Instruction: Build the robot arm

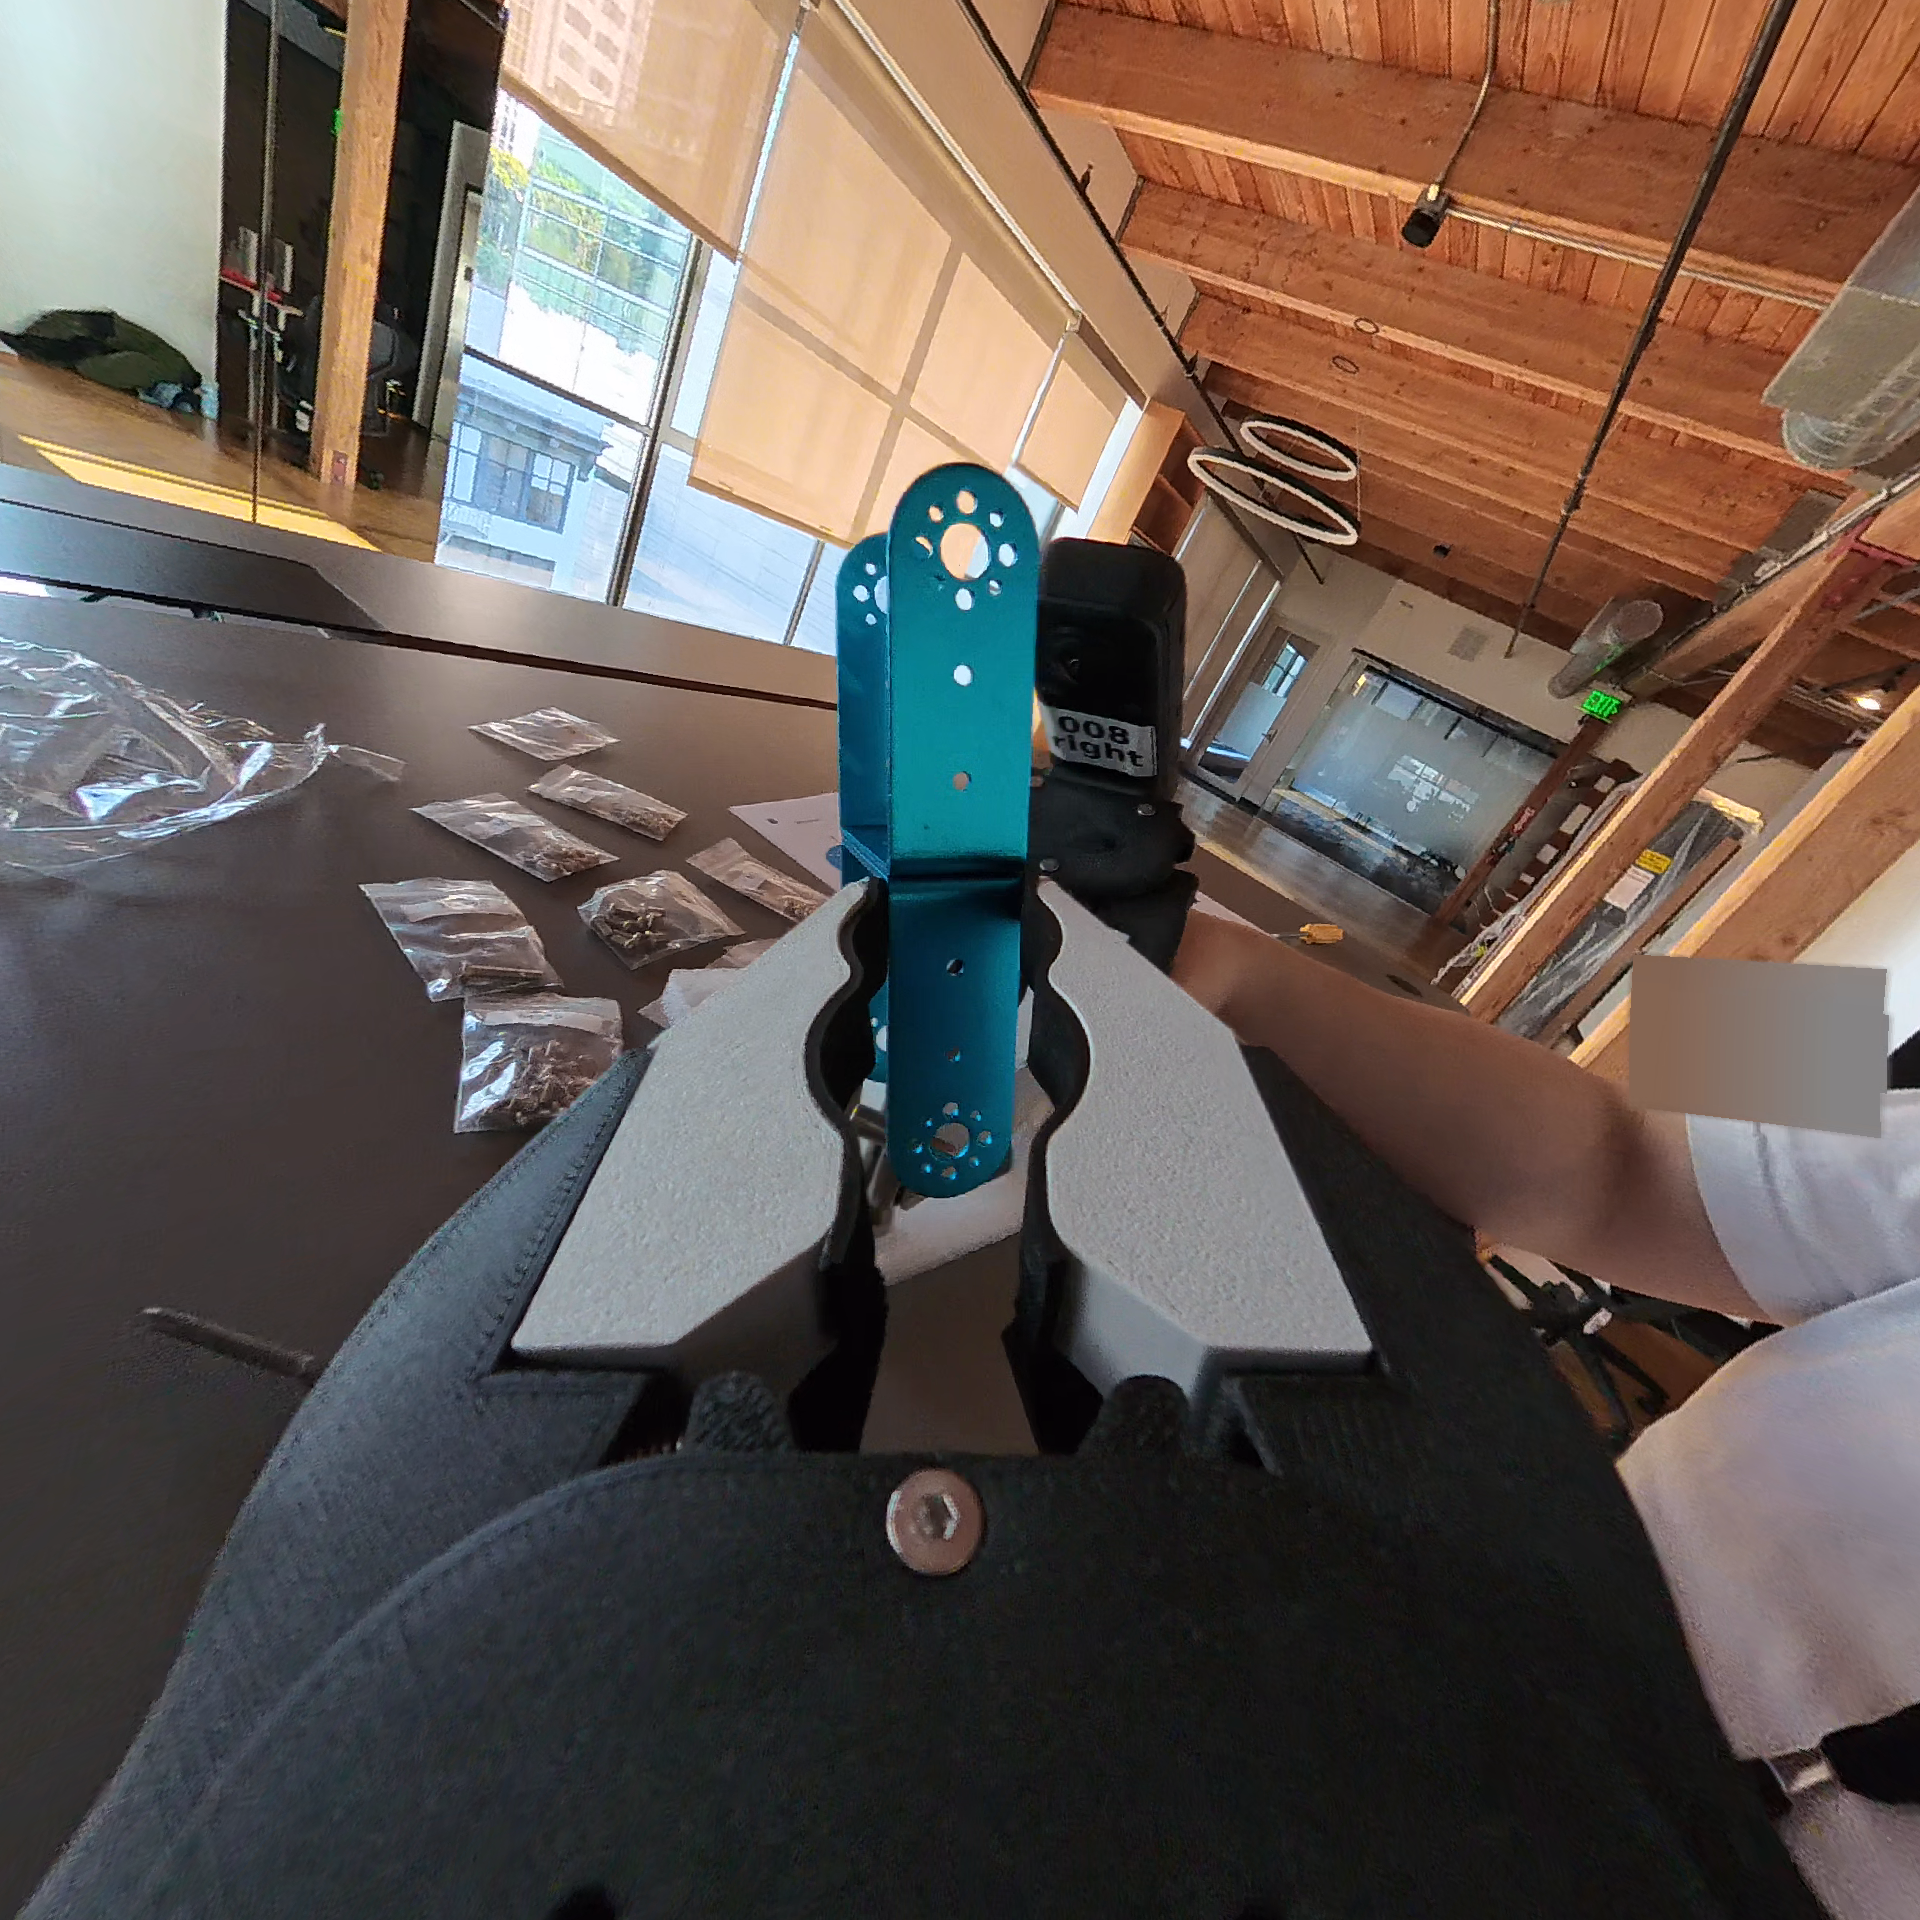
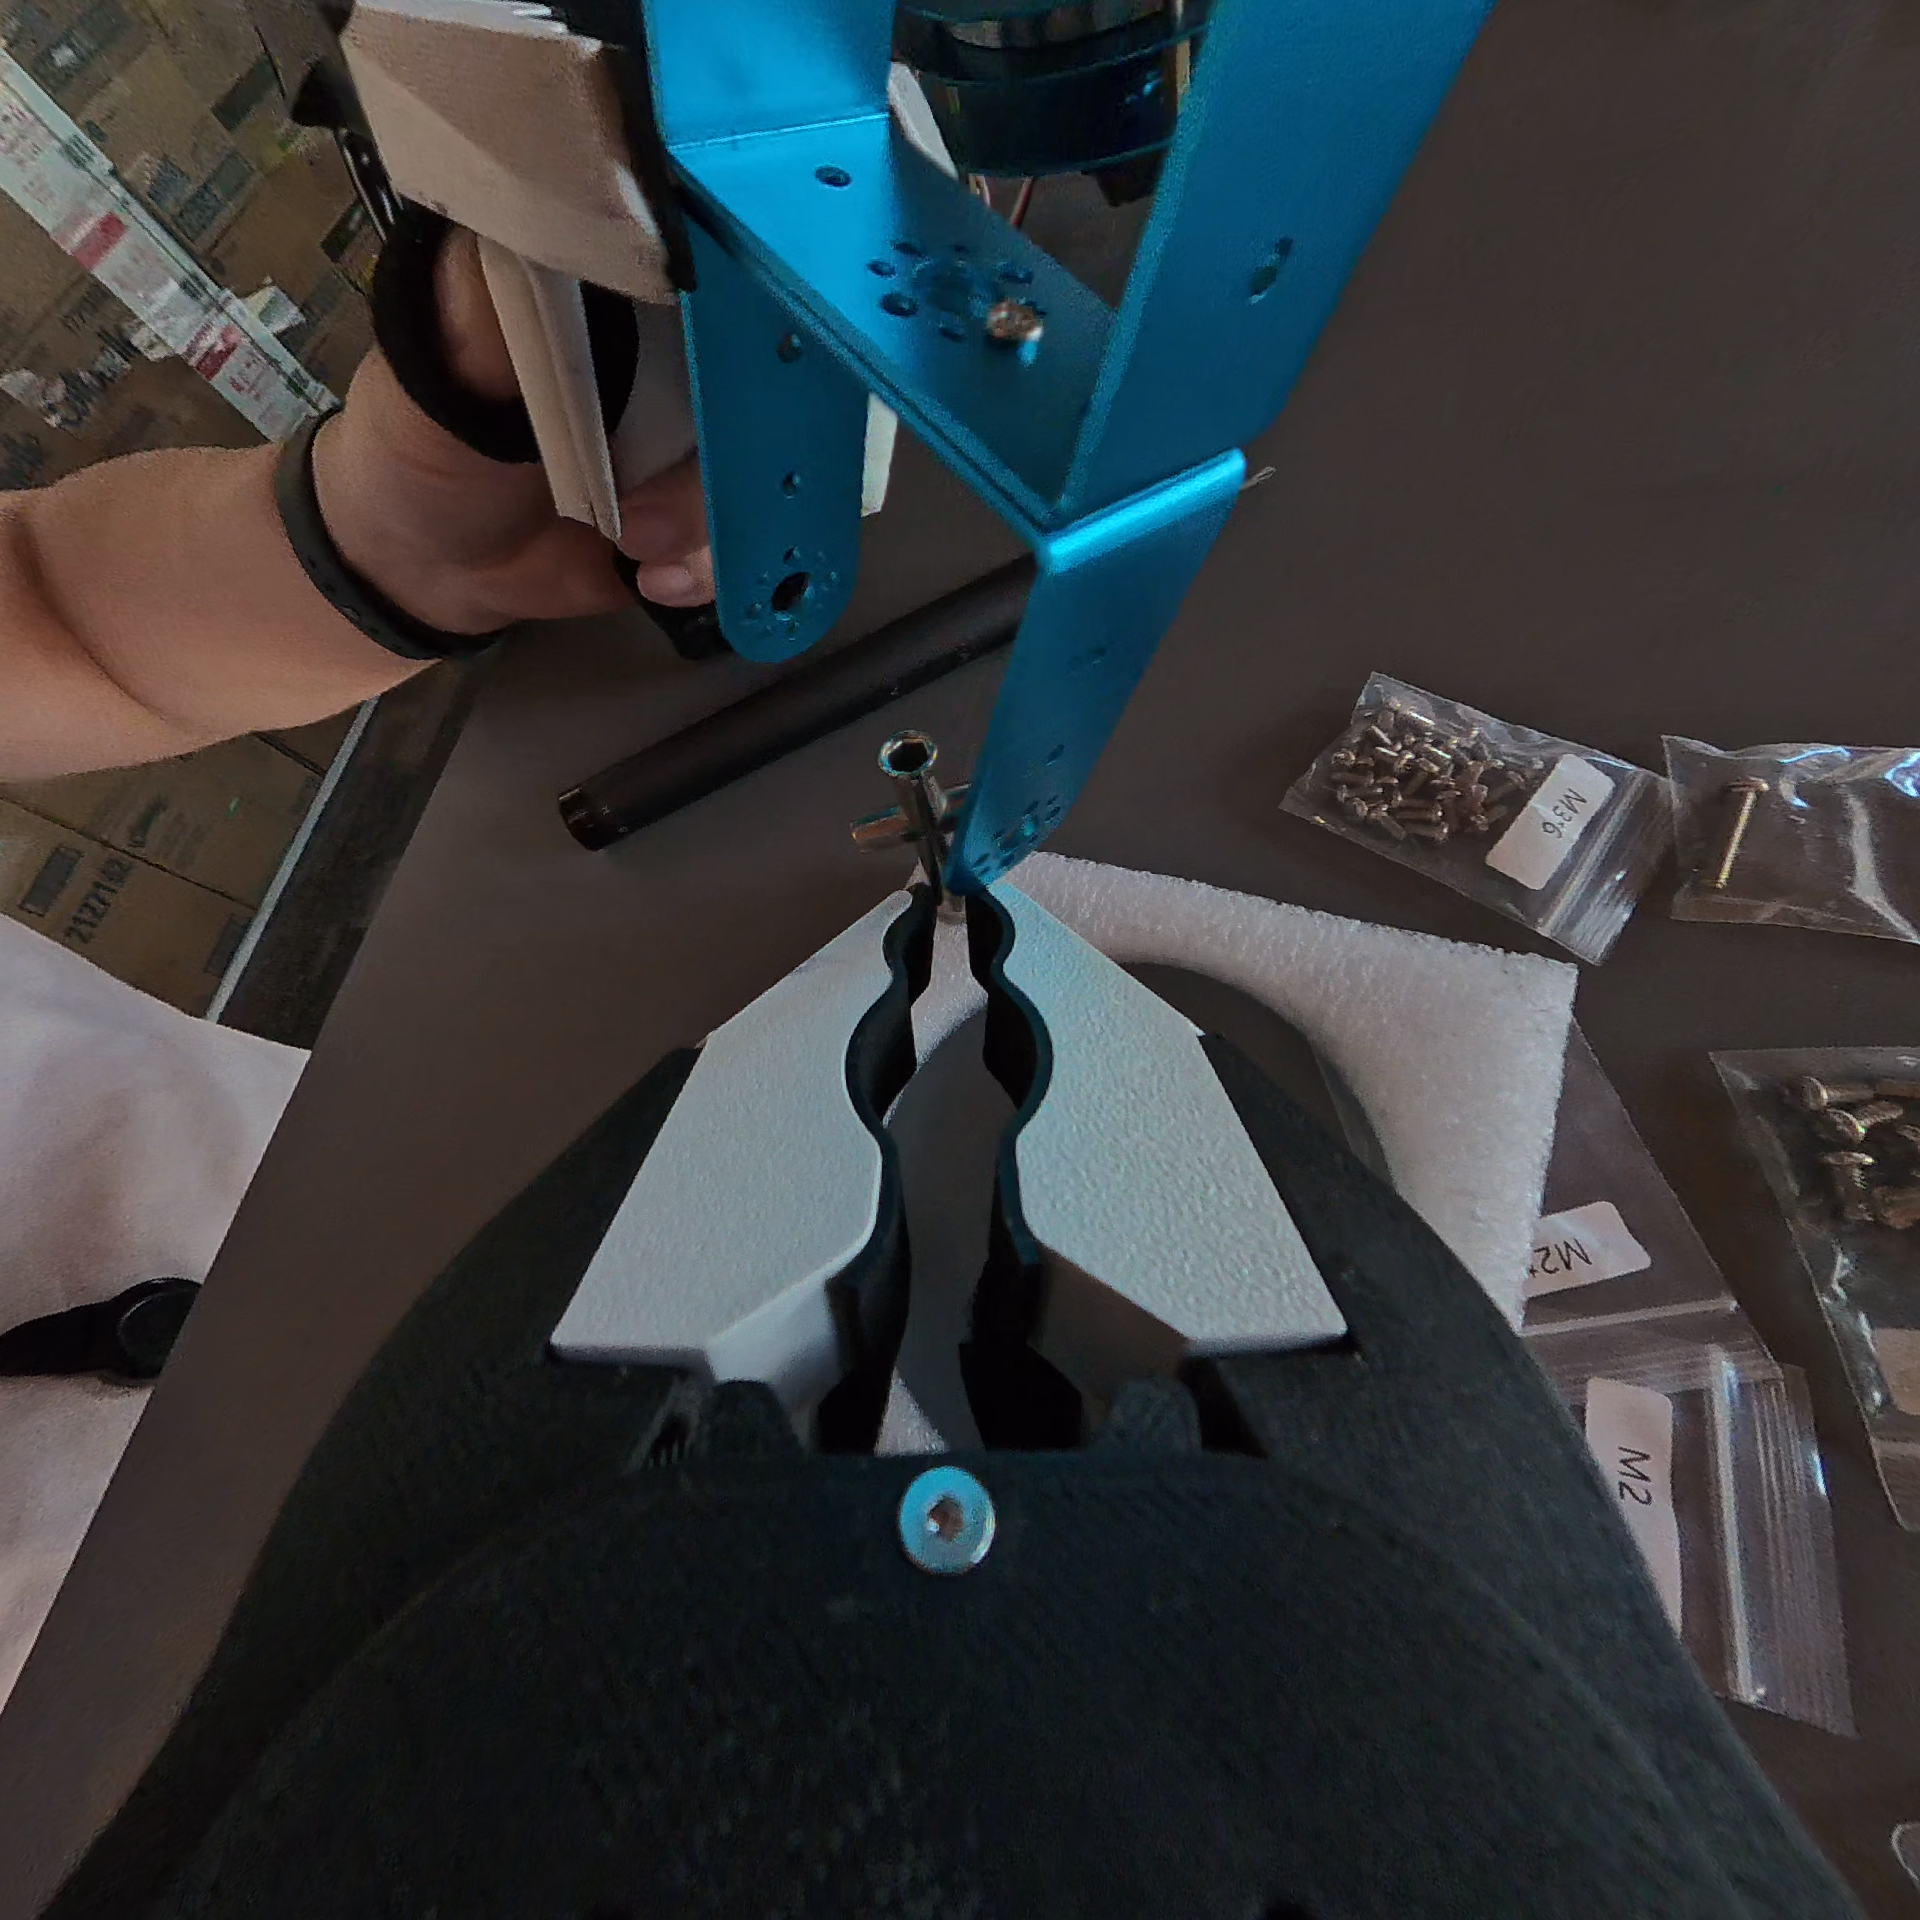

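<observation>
My left gripper [image 1: 954, 904] is shut on a blue metal bracket [image 1: 961, 727] full of holes, which stands upright between its white fingers. In the right wrist view the same bracket assembly [image 2: 935, 343] hangs at the top, carrying a small screw [image 2: 1013, 322], with a left finger [image 2: 499, 135] and a person's hand [image 2: 436, 499] beside it. My right gripper [image 2: 948, 909] is shut on the stem of a small silver cross-shaped socket wrench [image 2: 909, 800]. One bracket arm's lower tip [image 2: 1013, 821] touches the wrench by my right fingertips. The right gripper's black camera body [image 1: 1107, 665] shows behind the bracket.
Several small clear bags of screws [image 1: 520, 935] [image 2: 1455, 800] lie on the dark table [image 1: 208, 1143]. A white foam block [image 2: 1299, 997] lies under my right gripper. A black cylinder [image 2: 790, 717] lies beyond it. Crumpled clear plastic [image 1: 125, 758] lies far left. A person's arm [image 1: 1455, 1122] reaches in. One gripper's finger ends stand about 9 cm off the other's.
</observation>
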`<state>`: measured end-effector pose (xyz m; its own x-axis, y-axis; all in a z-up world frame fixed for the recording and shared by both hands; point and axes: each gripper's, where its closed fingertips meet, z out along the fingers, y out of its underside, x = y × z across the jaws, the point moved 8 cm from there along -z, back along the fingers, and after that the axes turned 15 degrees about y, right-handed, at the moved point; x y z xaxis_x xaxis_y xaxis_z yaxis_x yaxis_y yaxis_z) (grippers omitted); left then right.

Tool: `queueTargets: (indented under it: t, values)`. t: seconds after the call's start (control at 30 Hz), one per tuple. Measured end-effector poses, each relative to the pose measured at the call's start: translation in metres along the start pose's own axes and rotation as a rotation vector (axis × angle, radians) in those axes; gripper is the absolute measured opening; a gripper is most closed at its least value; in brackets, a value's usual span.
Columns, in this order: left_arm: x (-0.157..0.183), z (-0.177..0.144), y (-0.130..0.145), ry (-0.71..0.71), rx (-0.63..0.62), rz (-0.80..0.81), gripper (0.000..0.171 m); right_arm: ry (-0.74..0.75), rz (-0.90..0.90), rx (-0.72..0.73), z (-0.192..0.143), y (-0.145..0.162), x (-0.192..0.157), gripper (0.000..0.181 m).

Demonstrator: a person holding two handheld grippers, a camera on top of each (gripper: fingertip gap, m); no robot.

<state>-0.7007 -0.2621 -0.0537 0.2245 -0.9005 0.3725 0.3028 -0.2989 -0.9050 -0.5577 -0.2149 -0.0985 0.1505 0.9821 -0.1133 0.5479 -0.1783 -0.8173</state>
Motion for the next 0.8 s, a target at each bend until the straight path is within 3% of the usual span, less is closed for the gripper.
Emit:
queueTargets:
  t: [0.8]
  values:
    - [-0.0022, -0.0079, 0.0059, 0.052, 0.105, -0.097, 0.024, 0.015, -0.016, -0.030, 0.0017, 0.0023, -0.0005, 0.009]
